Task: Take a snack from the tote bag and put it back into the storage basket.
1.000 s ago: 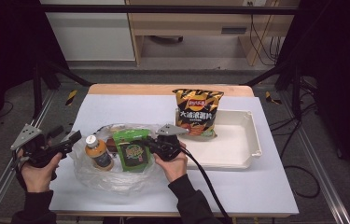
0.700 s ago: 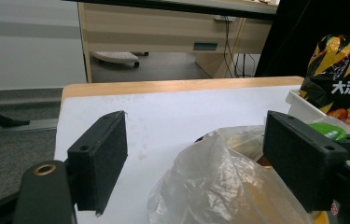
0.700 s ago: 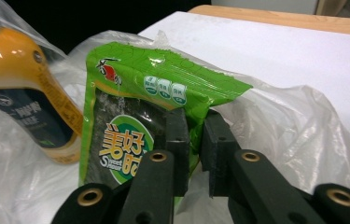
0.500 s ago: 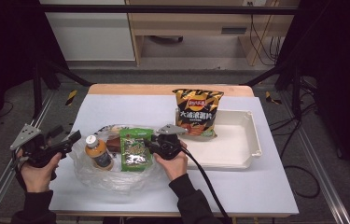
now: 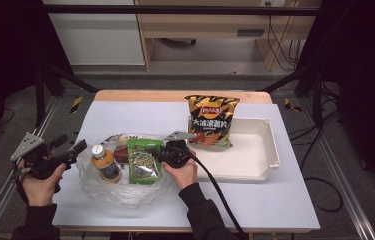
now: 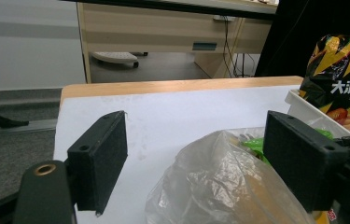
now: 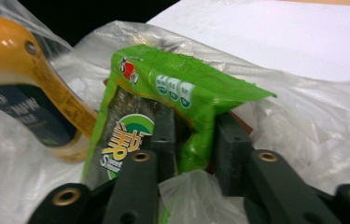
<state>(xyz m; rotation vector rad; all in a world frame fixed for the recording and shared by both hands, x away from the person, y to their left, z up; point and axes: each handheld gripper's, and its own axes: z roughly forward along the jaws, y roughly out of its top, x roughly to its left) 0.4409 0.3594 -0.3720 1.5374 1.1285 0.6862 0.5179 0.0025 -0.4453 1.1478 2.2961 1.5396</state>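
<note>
Pinching only one edge of the green snack packet (image 7: 163, 107) at frame centre, inside the clear plastic bag (image 5: 120, 187), the right gripper (image 7: 193, 140) could let it slip or drag film along, while the left gripper (image 6: 196, 163) waits wide apart.

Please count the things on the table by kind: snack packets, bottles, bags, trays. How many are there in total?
Snack packets: 2, the chip bag and the green packet.
Bottles: 1, the orange bottle.
Plastic bags: 1.
Trays: 1, white.
Total: 5.
</note>
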